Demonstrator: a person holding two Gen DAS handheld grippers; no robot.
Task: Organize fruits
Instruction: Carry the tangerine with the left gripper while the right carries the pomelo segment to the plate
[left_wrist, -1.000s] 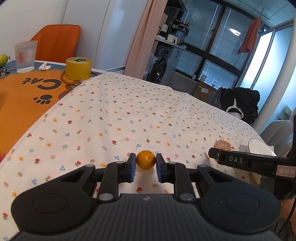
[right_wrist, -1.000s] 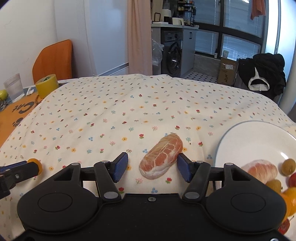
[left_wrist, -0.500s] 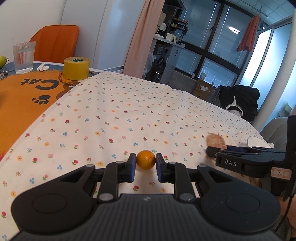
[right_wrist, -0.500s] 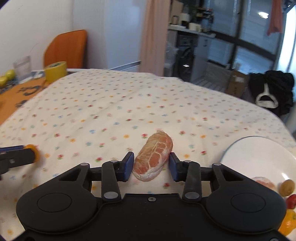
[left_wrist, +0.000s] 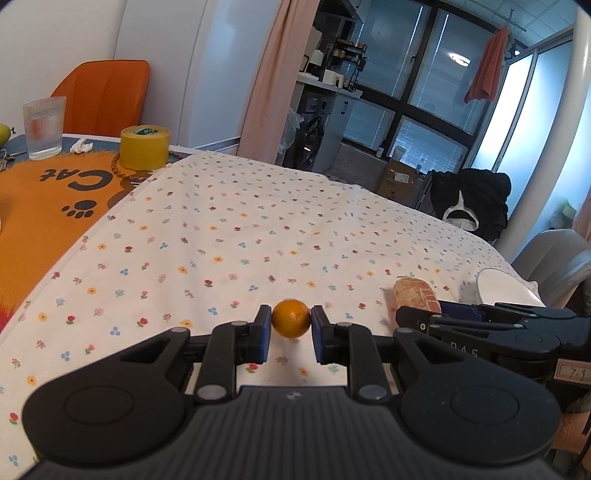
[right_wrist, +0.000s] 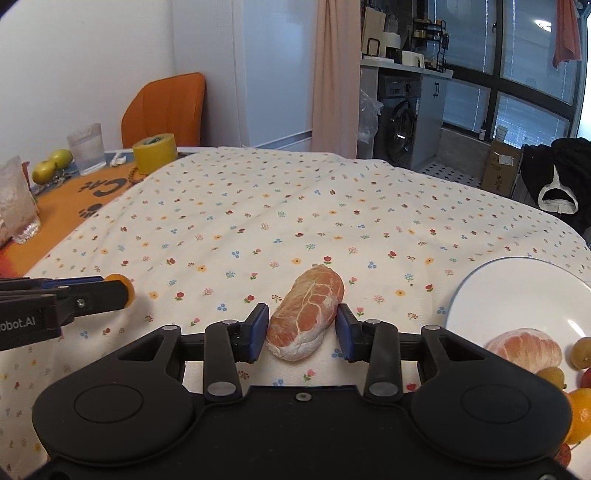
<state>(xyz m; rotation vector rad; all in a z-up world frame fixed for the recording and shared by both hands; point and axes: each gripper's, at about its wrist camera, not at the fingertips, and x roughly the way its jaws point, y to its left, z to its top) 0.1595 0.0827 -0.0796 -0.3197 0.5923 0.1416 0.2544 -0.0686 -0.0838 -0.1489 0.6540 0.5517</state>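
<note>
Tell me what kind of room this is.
Most likely a home dining area beside a kitchen or laundry nook: a table under a floral tablecloth, a front-loading washing machine below a counter, and an orange upholstered chair.

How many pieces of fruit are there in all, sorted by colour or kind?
Peeled pink segment: 2, one in the right tongs, one on the plate.
Orange: 2, one in the left tongs, one on the plate.
Yellow-green fruit: 4, two on the plate, two beside the far glass.
Red fruit: 2, on the plate, partly cut off.
Total: 10.
</note>
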